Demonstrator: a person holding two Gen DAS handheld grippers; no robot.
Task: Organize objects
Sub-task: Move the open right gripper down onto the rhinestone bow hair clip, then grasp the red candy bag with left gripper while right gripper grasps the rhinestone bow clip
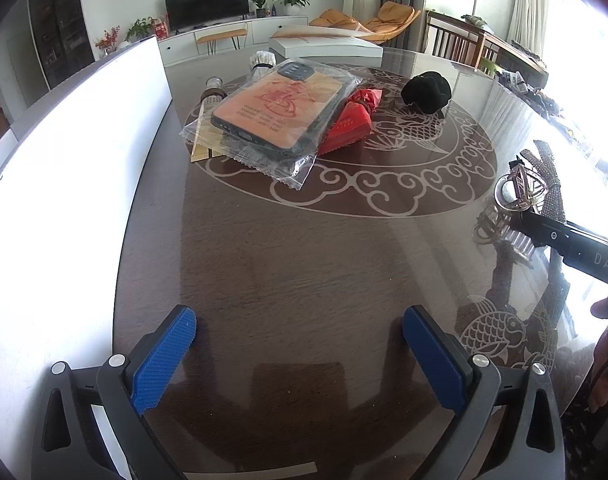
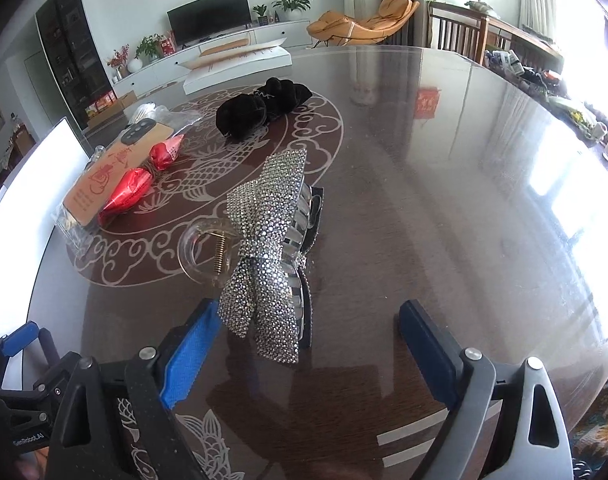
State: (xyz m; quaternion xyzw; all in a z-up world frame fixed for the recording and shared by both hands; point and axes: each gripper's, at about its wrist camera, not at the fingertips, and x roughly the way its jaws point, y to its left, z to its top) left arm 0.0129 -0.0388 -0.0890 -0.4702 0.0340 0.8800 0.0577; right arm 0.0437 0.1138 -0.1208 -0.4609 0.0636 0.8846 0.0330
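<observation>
Between the right tongs point(image 2: 304, 344), spread wide and gripping nothing, lies the rhinestone bow clip point(image 2: 269, 248); pinch its knot squarely, while the left tongs point(image 1: 299, 356) hang released.

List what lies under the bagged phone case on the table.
Under the phone case lie a red packet and a gold-edged flat packet, both sticking out. How far they reach beneath is covered.

I am seeing the rhinestone bow hair clip point(image 2: 269, 256) lying on its side on the glass; the bagged phone case point(image 1: 277, 114) is resting atop the red packet point(image 1: 350, 120); the black scrunchie point(image 1: 427, 92) is sitting just beyond.
</observation>
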